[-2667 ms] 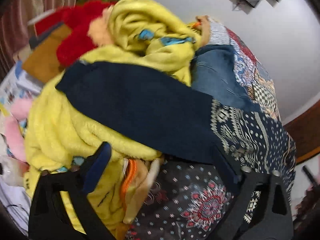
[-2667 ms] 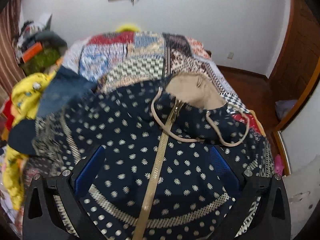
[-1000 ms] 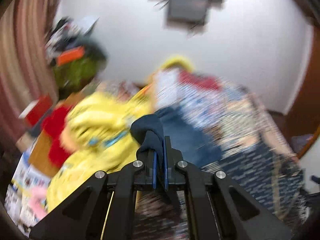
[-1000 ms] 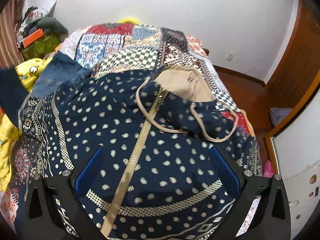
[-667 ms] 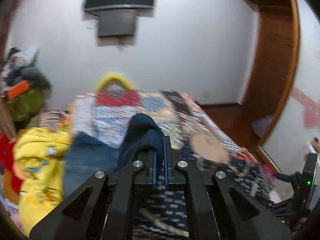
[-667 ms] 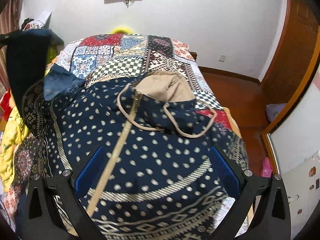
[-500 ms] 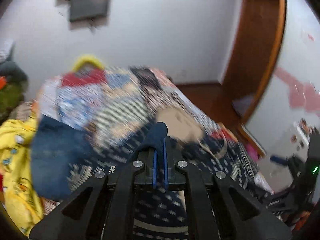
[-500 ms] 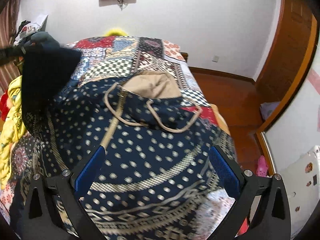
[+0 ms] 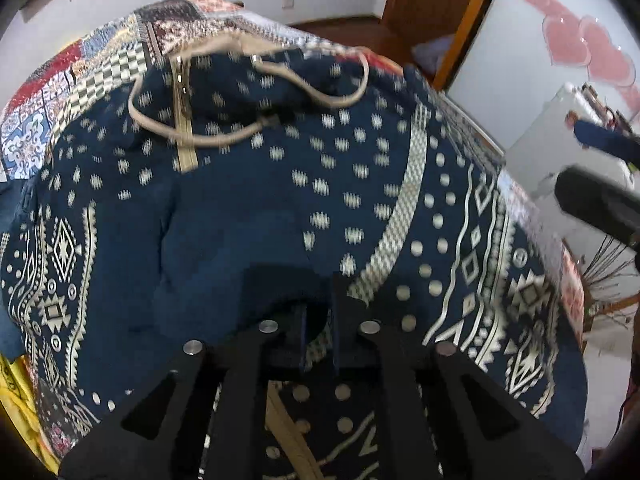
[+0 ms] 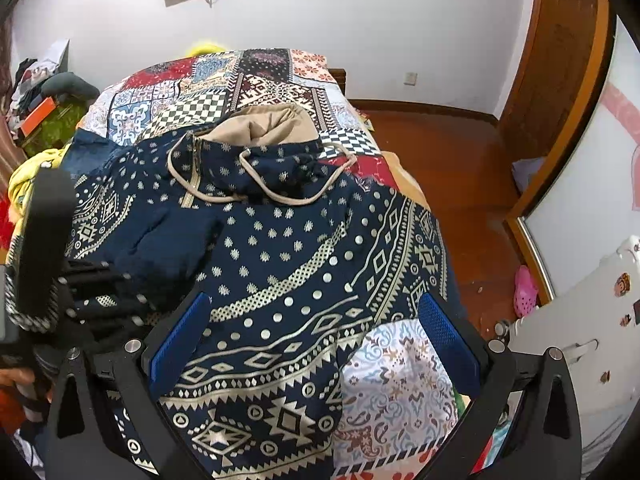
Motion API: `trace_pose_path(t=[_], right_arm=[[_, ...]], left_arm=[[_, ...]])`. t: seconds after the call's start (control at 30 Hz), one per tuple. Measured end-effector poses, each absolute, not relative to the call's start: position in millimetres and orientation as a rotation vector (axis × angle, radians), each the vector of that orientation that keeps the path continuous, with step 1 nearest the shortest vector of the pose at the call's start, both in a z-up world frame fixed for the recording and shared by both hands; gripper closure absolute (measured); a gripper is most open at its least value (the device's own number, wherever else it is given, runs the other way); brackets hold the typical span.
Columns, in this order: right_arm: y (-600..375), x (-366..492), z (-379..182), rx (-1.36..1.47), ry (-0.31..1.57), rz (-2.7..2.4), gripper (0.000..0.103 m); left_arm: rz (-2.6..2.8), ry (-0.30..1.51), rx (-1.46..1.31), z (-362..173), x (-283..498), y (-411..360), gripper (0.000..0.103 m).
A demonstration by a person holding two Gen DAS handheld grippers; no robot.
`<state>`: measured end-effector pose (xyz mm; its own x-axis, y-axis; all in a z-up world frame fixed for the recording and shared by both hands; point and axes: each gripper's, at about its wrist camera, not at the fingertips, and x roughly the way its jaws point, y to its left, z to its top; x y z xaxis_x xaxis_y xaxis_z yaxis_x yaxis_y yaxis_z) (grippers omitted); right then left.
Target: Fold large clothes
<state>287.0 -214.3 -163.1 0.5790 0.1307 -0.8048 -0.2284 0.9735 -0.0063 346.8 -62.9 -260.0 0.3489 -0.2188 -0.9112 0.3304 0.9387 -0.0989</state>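
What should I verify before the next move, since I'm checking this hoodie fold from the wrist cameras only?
1. Plain navy sleeve folded across the hoodie front: ok.
2. Left claw clear of that sleeve's cuff: cannot tell; its pads stand barely apart right at the cuff.
3. Right claw open and empty above the hem: ok.
4. Patterned sleeve folded in: not ok; it lies spread out.
5. Drawcord clear of both claws: ok.

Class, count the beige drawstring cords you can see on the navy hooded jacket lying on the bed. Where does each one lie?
2. One drawstring cord loops by the zip at the jacket's collar; the other drawstring cord curves below the beige hood. Their ends may be hidden in folds.
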Motion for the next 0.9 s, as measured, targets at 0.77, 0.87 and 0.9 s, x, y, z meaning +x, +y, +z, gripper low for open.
trace_pose_path(t=[0.77, 0.87, 0.9], right_arm=[[-48.6, 292.8, -202.3, -0.423, 0.970, 0.491, 0.000], [-24.7, 299.0, -214.9, -0.468, 0.987, 0.526, 0.002], [-18.2, 301.0, -218.4, -0.478, 0.994, 0.530, 0.002]], left_arm=[[0.069, 1.016, -0.106, -224.1, 279.4, 178.9, 0.026], [0.100, 1.038, -0.107, -241.8, 276.7, 194.5, 0.026], [0.109, 1.046, -0.103, -246.5, 277.2, 197.2, 0.026]])
